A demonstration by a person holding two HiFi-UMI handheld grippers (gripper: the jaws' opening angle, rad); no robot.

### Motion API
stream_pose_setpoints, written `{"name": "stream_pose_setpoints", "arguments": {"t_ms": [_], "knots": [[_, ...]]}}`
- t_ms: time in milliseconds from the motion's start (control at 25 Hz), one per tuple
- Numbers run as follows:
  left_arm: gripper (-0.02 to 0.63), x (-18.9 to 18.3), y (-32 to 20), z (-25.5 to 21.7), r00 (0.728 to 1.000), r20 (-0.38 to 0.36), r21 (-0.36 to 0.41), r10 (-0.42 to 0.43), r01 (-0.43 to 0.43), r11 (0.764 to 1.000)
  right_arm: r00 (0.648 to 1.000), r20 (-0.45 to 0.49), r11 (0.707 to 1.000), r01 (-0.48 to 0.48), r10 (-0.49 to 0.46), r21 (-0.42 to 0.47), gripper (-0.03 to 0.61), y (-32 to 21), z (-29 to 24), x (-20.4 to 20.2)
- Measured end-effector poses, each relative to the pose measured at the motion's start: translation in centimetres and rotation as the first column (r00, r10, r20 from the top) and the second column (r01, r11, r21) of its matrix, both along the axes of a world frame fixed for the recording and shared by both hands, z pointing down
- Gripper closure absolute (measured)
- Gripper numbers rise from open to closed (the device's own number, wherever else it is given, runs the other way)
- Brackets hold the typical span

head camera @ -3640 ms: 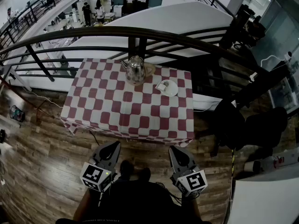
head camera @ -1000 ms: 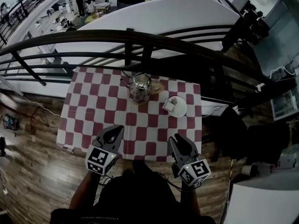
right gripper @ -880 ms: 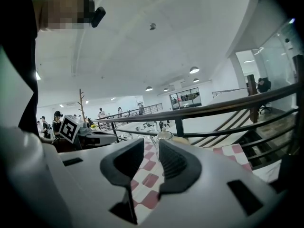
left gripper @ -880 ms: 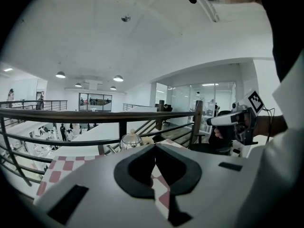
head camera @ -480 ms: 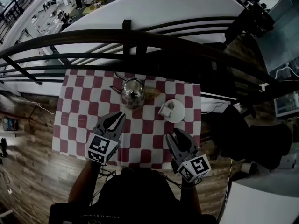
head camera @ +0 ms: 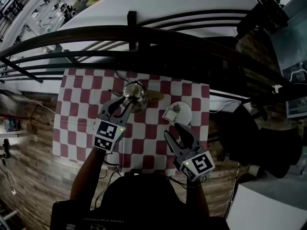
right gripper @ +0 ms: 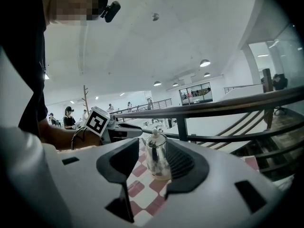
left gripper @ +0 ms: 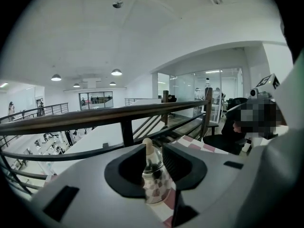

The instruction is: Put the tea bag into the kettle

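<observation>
A shiny metal kettle (head camera: 134,94) with its lid on stands at the far middle of the red-and-white checked table (head camera: 76,104). To its right, a white saucer (head camera: 183,114) carries a small pale tea bag (head camera: 168,114). My left gripper (head camera: 121,104) hovers just in front of the kettle, its jaws opening with nothing between them. Its own view frames the kettle (left gripper: 153,179) in the gap, still ahead of the tips. My right gripper (head camera: 176,132) is over the near table below the saucer, jaws opening and empty. It looks toward the kettle (right gripper: 156,156).
A dark metal railing (head camera: 144,32) runs close behind the table's far edge. A tan round mat (head camera: 156,96) lies right of the kettle. Wooden floor (head camera: 29,166) lies left of the table, and dark chairs (head camera: 259,143) are to the right.
Both grippers have moved forward from the near edge over the table, the left one up to the kettle. Both pairs of jaws stand wider apart than before.
</observation>
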State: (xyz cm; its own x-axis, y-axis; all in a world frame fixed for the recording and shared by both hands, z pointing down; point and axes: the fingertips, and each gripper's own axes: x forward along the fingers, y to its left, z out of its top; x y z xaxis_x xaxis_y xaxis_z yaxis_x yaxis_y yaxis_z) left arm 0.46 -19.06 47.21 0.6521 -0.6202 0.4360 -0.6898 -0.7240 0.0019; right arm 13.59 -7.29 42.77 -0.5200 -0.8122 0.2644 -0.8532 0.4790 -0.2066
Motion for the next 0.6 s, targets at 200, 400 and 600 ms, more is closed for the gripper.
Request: {"name": "stream_pose_setpoints", "arguments": {"t_ms": [200,400,600], "knots": [[0.506,1.3,-2.4,1.3,0.999,0.038,-0.017,-0.009,0.009,1.0,1.0,0.029,1.0,-0.007,0.008,-0.03,0.407,-1.0,1.3,1.2],[0.5,1.8,-3.8,2.4,0.998,0.067,-0.035,-0.015,0.017,0.999,0.999,0.038,0.999,-0.018,0.019,-0.042,0.407,-1.8,1.7,2.0],[0.5,2.1,-4.5,2.8,0.997,0.079,-0.032,-0.018,0.021,0.999,0.999,0.044,0.998,-0.024,0.027,-0.063,0.407,-1.9,2.6,2.5]]}}
